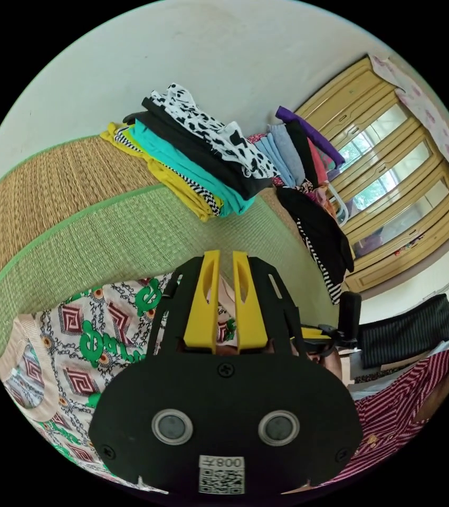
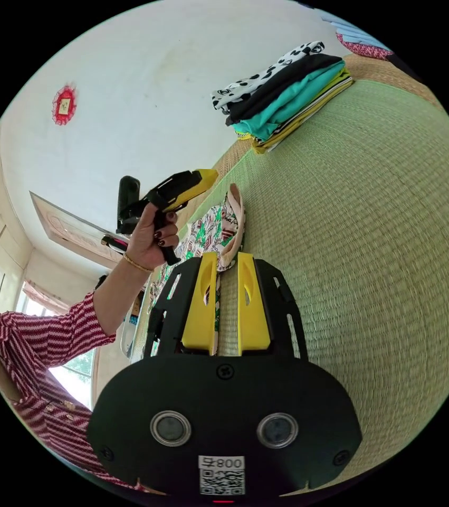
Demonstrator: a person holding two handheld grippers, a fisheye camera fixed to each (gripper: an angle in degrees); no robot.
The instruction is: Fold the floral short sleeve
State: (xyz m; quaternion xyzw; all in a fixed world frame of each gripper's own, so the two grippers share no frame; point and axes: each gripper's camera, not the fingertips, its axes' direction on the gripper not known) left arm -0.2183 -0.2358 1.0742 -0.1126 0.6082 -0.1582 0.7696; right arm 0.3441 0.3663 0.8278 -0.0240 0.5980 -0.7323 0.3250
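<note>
Floral short sleeve (image 1: 97, 338), green-and-red chain print, spread on woven mat (image 1: 129, 237)

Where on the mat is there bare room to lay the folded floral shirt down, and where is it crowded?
Bare woven mat stretches between the floral shirt and the stack of folded clothes. It is crowded at the stack and beyond it, where more clothes pile up toward the wooden cabinet.

Bright, even daylight throughout. Strongest glow from the window (image 1: 388, 185) in the left gripper view, panes nearly washed out; same blown-out patch at the window (image 2: 74, 369) in the right gripper view. Soft, faint shadows. Heavy fisheye bending toward the black circular rims. Sharp at centre, slightly smeared near edges.
</note>
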